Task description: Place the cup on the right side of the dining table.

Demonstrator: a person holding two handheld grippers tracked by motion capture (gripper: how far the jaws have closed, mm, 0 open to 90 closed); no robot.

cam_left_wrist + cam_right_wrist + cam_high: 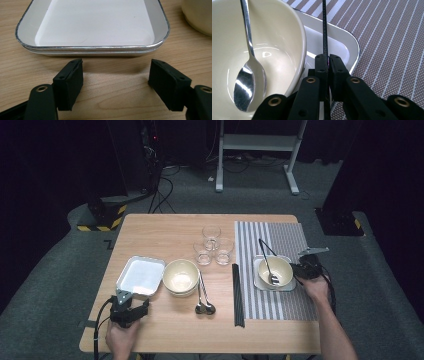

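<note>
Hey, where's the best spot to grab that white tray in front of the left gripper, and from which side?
Probably the near rim of the white tray, taken from the person's side. The left gripper already faces it with its jaws open. The rim flares outward as a thin lip, so turning the gripper to put one jaw above it and one below should suit it.

Bystanders on the pale wooden table (165, 330)

From the table's centre: three clear drinking glasses (214, 245) clustered at 12 o'clock, a cream round ceramic bowl (181, 276) at 9, two shiny metal spoons (202, 296) side by side at 6, a grey-striped woven placemat (285, 237) at 3.
</note>
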